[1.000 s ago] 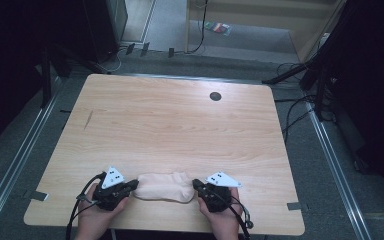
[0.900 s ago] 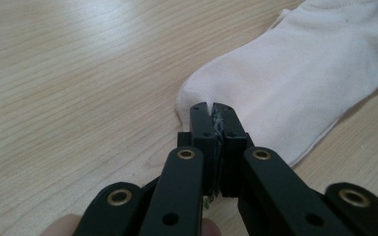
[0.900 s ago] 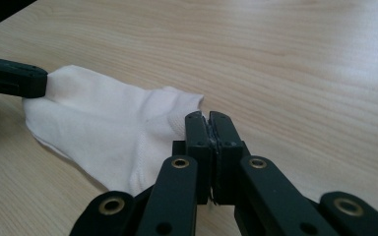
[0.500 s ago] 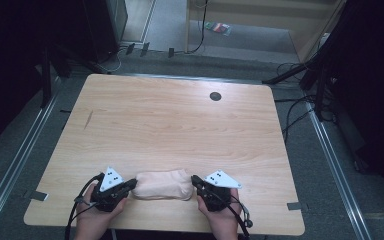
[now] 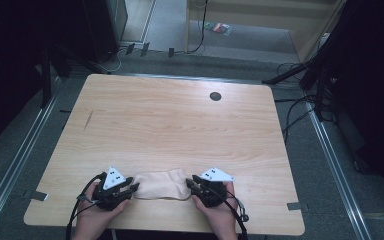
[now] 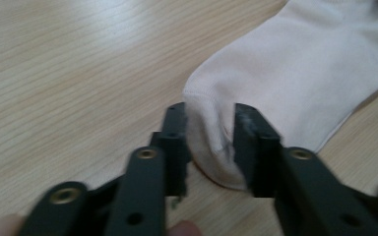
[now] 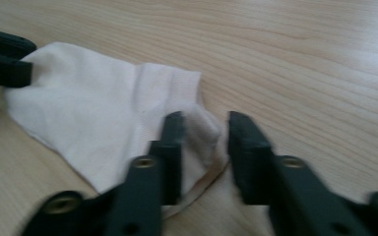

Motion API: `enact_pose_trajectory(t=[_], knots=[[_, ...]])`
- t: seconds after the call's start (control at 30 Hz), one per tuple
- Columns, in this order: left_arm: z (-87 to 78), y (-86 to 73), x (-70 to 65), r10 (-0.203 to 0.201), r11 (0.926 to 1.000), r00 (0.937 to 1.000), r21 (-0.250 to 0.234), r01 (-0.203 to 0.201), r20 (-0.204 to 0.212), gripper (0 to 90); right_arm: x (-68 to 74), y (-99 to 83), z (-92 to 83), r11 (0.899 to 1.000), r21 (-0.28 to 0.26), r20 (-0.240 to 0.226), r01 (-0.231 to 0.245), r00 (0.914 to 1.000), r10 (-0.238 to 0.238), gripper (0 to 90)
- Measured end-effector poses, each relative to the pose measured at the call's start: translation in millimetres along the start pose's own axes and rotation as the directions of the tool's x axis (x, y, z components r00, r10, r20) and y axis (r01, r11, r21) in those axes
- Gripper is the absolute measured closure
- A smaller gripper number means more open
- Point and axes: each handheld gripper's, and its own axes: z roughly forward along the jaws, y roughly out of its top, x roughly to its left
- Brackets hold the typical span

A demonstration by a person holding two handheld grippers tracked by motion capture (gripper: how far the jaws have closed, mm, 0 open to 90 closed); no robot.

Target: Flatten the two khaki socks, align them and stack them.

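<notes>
One pale sock, lying flat near the front edge of one wooden table, between two hand-held grippers. At the sock's left end, the left gripper, jaws just opened and now standing apart, with the toe of the sock between them but the pads no longer pressing on it. At the sock's right end, the right gripper, jaws likewise just opened and parted, the cuff edge lying in the gap, loose. Two hands on the grippers, the left hand and the right hand, entering from the table's near side. One grey three-cornered plate atop each gripper, two in all. One dark round hole in the tabletop toward the far side, well apart from the sock. One short dark mark on the wood at far left.
</notes>
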Motion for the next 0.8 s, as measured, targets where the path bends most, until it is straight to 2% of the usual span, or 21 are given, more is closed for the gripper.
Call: enact_pose_trajectory(t=[0.07,0.13,0.23,0.3,0.37,0.4,0.47,0.63,0.8], knots=[[-2.5,1.9,5.1,-0.057,0.9979,0.9979,-0.030,0.058,0.029,41.0,-4.4,2.1,-3.9,0.999,-0.029,0.013,-0.015,0.9998,0.016,43.5],[-6.2,3.1,10.2,-0.099,0.9920,0.9944,-0.075,0.102,0.035,28.8,-9.6,4.2,-9.9,0.997,-0.066,0.028,-0.031,0.9990,0.033,39.0],[-12.4,4.0,17.8,-0.138,0.9797,0.9894,-0.141,0.143,0.044,19.0,-17.5,6.7,-17.9,0.993,-0.101,0.049,-0.052,0.9972,0.057,31.4],[-17.5,4.0,22.2,-0.159,0.9686,0.9861,-0.186,0.165,0.050,16.5,-22.8,9.1,-22.7,0.991,-0.117,0.049,-0.059,0.9967,0.065,26.4],[-21.4,3.8,26.5,-0.160,0.9618,0.9858,-0.216,0.167,0.053,14.1,-27.9,11.5,-27.4,0.989,-0.135,0.049,-0.068,0.9960,0.075,21.4],[-22.9,2.9,28.6,-0.151,0.9610,0.9869,-0.226,0.160,0.056,13.2,-30.5,12.4,-29.8,0.987,-0.143,0.051,-0.073,0.9954,0.081,19.1],[-25.3,1.8,33.9,-0.160,0.9558,0.9852,-0.240,0.170,0.063,10.4,-36.1,13.7,-34.6,0.983,-0.163,0.054,-0.082,0.9943,0.091,17.5],[-28.1,-2.1,50.3,-0.200,0.9466,0.9795,-0.253,0.199,0.022,10.4,-49.7,15.3,-44.6,0.981,-0.179,0.071,-0.073,0.9937,0.087,13.9],[-33.6,-6.2,67.7,-0.238,0.9361,0.9713,-0.270,0.226,-0.010,10.5,-64.9,16.0,-54.0,0.977,-0.191,0.104,-0.095,0.9878,0.116,13.8]])
